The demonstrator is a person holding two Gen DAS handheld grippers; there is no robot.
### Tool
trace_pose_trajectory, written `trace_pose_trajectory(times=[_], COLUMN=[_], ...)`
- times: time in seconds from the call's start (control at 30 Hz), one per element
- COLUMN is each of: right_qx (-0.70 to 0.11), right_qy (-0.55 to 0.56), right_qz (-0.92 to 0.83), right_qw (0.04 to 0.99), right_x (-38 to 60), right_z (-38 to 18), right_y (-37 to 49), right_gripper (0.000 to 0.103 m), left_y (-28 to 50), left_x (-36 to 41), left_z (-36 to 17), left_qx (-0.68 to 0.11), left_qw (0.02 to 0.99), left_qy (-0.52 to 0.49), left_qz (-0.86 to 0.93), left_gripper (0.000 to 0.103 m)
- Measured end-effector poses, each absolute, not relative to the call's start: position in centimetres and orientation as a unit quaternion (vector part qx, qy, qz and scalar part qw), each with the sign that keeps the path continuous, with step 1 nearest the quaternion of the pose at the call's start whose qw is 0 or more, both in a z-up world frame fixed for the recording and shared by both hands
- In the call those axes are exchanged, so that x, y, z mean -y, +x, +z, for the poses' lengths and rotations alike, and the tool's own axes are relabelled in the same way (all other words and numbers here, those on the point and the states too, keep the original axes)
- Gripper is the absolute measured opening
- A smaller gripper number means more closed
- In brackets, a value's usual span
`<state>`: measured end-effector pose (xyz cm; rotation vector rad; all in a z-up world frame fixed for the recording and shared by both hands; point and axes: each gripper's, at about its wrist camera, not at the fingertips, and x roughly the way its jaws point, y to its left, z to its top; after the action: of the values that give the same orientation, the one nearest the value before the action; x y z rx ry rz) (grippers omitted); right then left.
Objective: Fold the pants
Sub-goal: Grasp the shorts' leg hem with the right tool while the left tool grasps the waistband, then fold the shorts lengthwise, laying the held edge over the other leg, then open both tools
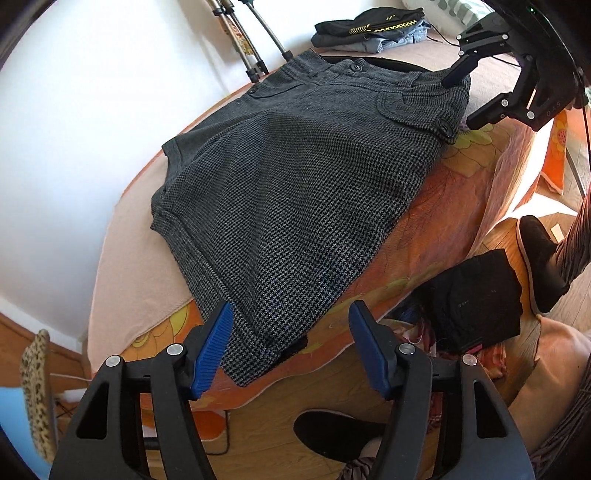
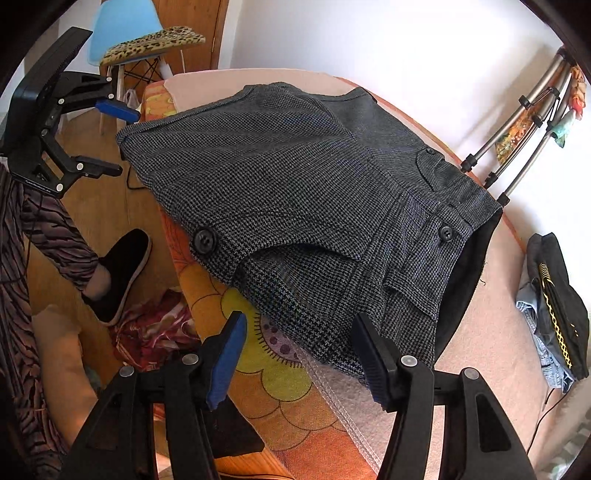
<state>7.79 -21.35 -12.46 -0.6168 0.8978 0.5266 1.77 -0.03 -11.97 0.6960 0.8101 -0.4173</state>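
Observation:
Grey houndstooth pants lie folded on the bed, waistband far from the left wrist camera and near the right wrist camera. My left gripper is open and empty, its blue pads either side of the folded leg end at the bed's edge. My right gripper is open and empty, just short of the waistband corner. It also shows in the left wrist view, open at the waistband. The left gripper shows in the right wrist view, open by the leg end.
The bed has a pink cover and an orange flowered sheet. A pile of folded clothes lies on the bed beyond the waistband. Dark clothes lie on the wooden floor by the person's slippered feet. A chair stands behind.

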Motion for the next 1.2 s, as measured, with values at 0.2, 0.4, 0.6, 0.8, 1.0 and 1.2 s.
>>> trace_pose_trajectory(times=[0.2,0.4,0.6,0.8,1.0,1.2], right_qx=[-0.426,-0.418,-0.412,-0.391,-0.355,-0.327], right_qy=[-0.308,-0.312,-0.307,-0.310,-0.295,-0.274], right_qz=[0.232,0.224,0.218,0.204,0.183,0.166], right_qw=[0.818,0.823,0.830,0.842,0.868,0.889], right_x=[21.2,20.8,20.7,20.6,20.6,21.3], right_z=[-12.9,-12.5,-11.9,-10.9,-8.3,-5.0], right_y=[8.3,8.1,8.1,7.7,7.9,9.9], right_gripper=[0.044,0.029,0.023,0.014,0.010,0.009], left_y=[2.1,3.0,2.9,3.0,5.4,10.5], left_x=[0.2,-0.4,-0.8,-0.9,-1.0,-0.5], left_z=[-13.2,-13.3,-11.9,-10.1,-6.0,-1.5], left_qx=[-0.376,-0.374,-0.365,-0.349,-0.308,-0.272], left_qw=[0.836,0.847,0.860,0.868,0.887,0.899], left_qy=[0.354,0.333,0.296,0.288,0.280,0.284], left_qz=[-0.187,-0.177,-0.200,-0.204,-0.198,-0.192], left_gripper=[0.061,0.033,0.010,0.008,0.008,0.008])
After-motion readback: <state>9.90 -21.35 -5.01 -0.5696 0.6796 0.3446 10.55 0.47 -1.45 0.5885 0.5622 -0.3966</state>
